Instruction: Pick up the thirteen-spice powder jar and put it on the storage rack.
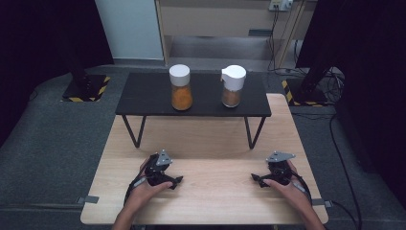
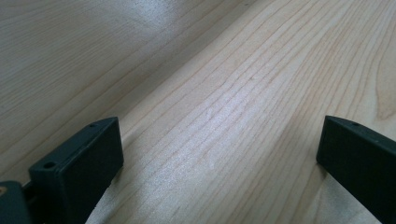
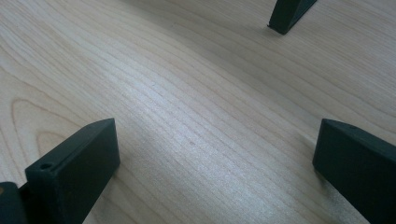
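Low on the wooden table [image 1: 210, 143], left gripper [image 1: 173, 182] and right gripper [image 1: 257, 179], tips turned inward, jaws wide

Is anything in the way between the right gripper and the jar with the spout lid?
Nothing visible blocks it. The right gripper rests open on the wooden table, and bare wood lies ahead. The spout-lid jar stands higher, on the black shelf.

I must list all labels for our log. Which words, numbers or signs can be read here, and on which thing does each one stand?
No text can be read.
Left jar: white lid, orange contents, no label seen.
Right jar: white lid, brown contents, no label seen.
Floor plates: yellow-black hazard stripes, no words.
Left gripper and right gripper: no markings seen.
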The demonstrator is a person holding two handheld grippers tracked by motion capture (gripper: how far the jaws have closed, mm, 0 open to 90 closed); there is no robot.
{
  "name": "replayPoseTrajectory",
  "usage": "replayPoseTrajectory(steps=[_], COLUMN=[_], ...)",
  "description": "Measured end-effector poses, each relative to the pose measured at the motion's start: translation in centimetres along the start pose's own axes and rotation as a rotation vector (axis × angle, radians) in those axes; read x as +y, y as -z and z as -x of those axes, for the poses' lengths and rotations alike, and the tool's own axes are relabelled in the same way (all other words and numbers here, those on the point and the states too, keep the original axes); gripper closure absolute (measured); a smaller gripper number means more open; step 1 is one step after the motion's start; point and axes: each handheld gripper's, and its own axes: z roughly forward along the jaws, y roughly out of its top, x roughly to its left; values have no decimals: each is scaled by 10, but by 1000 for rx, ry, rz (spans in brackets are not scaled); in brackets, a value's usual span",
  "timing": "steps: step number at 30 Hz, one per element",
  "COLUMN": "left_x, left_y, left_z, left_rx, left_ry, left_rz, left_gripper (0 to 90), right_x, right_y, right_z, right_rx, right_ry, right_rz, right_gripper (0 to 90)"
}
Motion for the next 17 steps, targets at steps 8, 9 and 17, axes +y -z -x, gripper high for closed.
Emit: replayPoseTrajectory(steps=[8, 9, 17], left_x=[0, 0, 0], left_y=[0, 0, 0], left_z=[0, 0, 1], left_rx=[1, 1, 3], left_ry=[1, 1, 3], left_rz=[1, 0, 0], left_gripper=[0, 0, 0], right_x=[-1, -1, -1], right_y=[0, 1, 1], right_z=[-2, -2, -4], right_rx=[0, 0, -1], right_ry=[1, 1, -1], right_rz=[1, 0, 1], right_gripper=[13, 13, 13])
